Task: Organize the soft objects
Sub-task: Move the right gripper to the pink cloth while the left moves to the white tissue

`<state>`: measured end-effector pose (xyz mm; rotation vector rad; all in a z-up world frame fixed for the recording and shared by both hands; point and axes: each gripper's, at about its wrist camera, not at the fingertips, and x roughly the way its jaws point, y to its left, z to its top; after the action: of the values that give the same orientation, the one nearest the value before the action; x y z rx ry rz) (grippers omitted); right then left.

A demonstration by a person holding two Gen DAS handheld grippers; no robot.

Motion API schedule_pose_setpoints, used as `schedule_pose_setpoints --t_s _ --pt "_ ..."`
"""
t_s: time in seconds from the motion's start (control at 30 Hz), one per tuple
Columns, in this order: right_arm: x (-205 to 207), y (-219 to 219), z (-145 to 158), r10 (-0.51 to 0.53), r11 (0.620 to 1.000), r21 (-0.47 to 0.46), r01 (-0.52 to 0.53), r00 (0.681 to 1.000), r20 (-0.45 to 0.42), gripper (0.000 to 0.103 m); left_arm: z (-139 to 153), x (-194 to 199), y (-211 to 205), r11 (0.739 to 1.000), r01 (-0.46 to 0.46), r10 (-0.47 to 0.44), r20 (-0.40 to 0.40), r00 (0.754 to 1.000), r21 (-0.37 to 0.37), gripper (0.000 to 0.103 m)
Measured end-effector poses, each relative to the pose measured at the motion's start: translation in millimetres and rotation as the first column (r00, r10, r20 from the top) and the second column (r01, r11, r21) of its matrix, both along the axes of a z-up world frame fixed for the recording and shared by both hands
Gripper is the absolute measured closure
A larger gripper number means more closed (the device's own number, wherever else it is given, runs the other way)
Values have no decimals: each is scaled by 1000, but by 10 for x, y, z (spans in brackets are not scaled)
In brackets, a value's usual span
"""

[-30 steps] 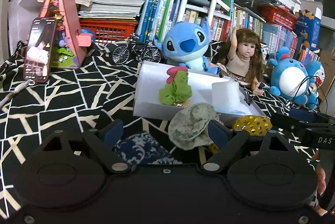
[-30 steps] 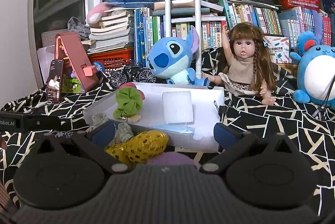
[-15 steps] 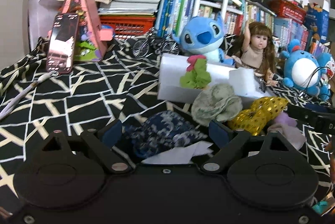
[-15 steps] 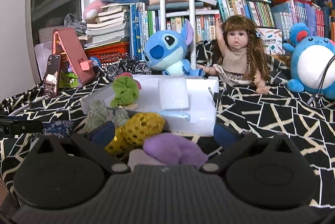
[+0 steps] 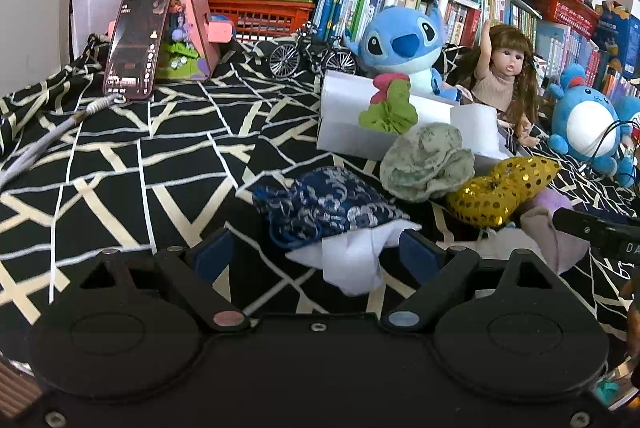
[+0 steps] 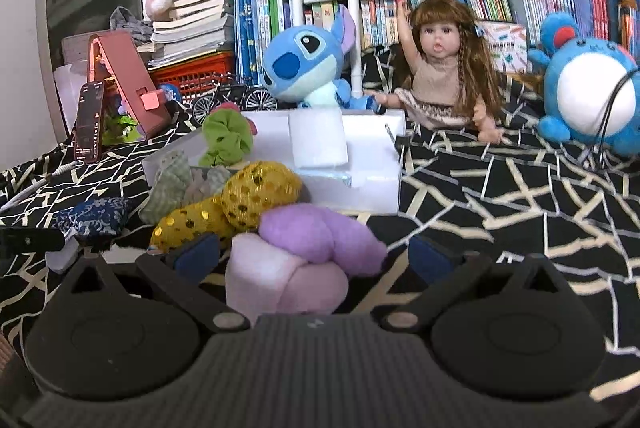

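Observation:
A pile of soft things lies on the black patterned cloth in front of a white box [image 5: 344,135] [image 6: 372,167]. My left gripper [image 5: 314,255] is open, its blue pads on either side of a navy patterned pouch [image 5: 324,205] [image 6: 92,216] and a white tissue [image 5: 356,260]. Beside these lie a grey-green cloth [image 5: 428,167] [image 6: 176,183] and a gold sequin pouch [image 5: 500,187] [image 6: 240,203]. My right gripper [image 6: 312,255] is open around a purple plush [image 6: 320,236] lying on a pale pink one [image 6: 280,276]. A green scrunchie [image 5: 390,111] [image 6: 226,139] and a white foam block [image 6: 318,141] sit in the box.
Behind the box stand a blue plush [image 5: 404,43], a doll [image 6: 440,75], a round blue plush [image 6: 588,95] and a model bicycle [image 5: 312,55]. A phone [image 5: 136,43] leans on a pink toy house [image 5: 180,7] at the left, with a cable [image 5: 48,139]. Books fill the back.
Both grippers have sunk toward the pile. The navy pouch and white tissue now lie between the left fingers, and the purple and pink plush between the right ones.

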<state>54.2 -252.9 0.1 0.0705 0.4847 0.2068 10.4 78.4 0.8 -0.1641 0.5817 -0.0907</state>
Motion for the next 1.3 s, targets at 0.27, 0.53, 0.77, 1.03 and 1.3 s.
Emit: schedule_pose_setpoints --t_s 0.27,0.53,0.77,1.03,1.3 --pt "2 70 -119 -3 1000 30 4 999 -36 0 -80 -12 -50 999 6 -7 -31 999 -32 14" --pt "33 77 -181 -23 992 124 32 997 -73 0 -89 4 -49 995 32 -35 -34 999 -91 21" --pt "12 105 -195 -13 991 135 23 997 -78 0 -97 0 -48 993 41 -46 -42 998 -106 28" --pt "-12 109 -194 -27 991 132 37 997 -77 2 -124 22 -74 991 72 -77 -43 996 -117 32" --pt "-79 63 -208 -92 982 162 102 993 -69 19 -136 22 -103 992 75 -80 -38 996 -106 56"
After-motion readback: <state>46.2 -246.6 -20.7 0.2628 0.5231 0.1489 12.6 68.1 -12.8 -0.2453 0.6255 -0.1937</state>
